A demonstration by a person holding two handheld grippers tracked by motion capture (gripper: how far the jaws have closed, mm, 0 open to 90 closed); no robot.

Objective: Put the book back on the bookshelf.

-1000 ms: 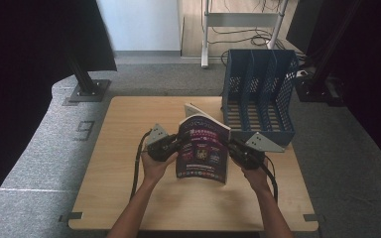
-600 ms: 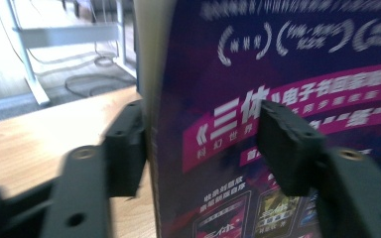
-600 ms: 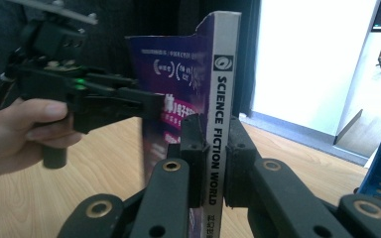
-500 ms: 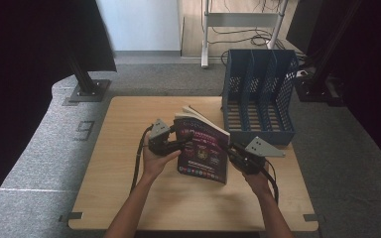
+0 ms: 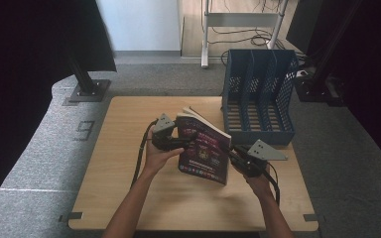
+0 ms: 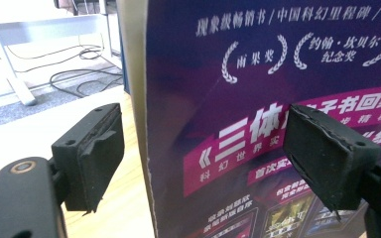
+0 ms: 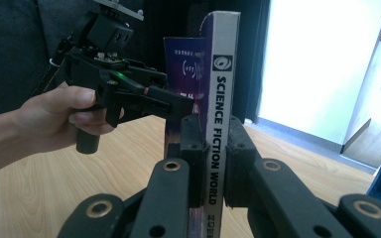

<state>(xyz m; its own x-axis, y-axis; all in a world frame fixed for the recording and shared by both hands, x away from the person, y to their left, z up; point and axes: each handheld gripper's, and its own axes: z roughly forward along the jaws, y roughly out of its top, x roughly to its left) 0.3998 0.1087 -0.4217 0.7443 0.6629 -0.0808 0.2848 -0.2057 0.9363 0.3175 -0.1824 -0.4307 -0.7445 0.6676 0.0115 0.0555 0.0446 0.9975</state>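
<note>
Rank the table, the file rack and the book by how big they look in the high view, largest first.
1. Table, largest by far.
2. File rack.
3. Book, smallest; it is tilted and held above the table, nearer the camera, so its true size is less sure.

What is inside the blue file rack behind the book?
The blue file rack shows bare slatted floors in its slots, with no papers visible. The near slot ends are partly covered by the rack's front wall and the book.

Blue file rack (image 5: 258, 99) blocked table's far right corner; book (image 5: 204, 148) stood between my grippers; bare tabletop (image 5: 124, 148) lay open to left and near edge.
</note>
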